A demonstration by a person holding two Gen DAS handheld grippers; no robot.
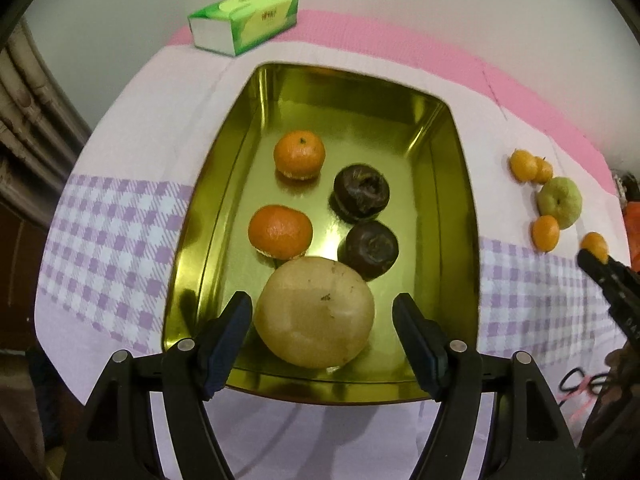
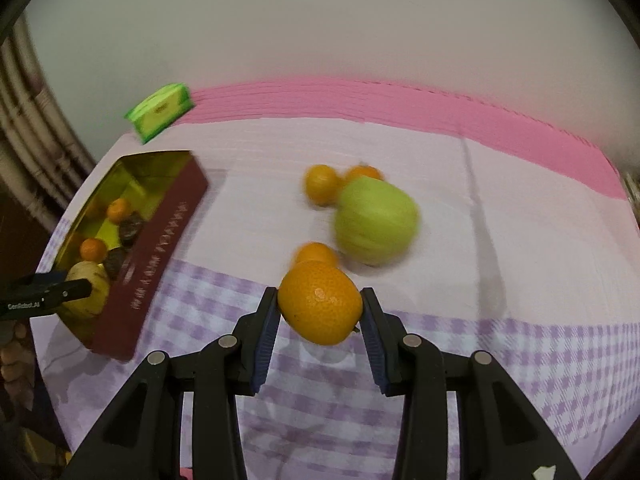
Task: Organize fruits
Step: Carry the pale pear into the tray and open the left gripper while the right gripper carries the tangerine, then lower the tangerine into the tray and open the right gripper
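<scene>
black grippers (image 2: 320,312), blue pads (image 2: 266,340)

A tin (image 1: 456,184) sits on a tablecloth (image 1: 120,216). Inside it, a pear (image 1: 314,312) lies at six o'clock, two tangerines (image 1: 280,232) at nine and eleven, two dark fruits (image 1: 362,192) toward three. A tissue box (image 1: 244,22) lies beyond at eleven. At the tin's three o'clock, an apple (image 1: 560,202) lies among small oranges (image 1: 524,165).

"GenRobot.AI" on left tool (image 2: 60,294)
</scene>
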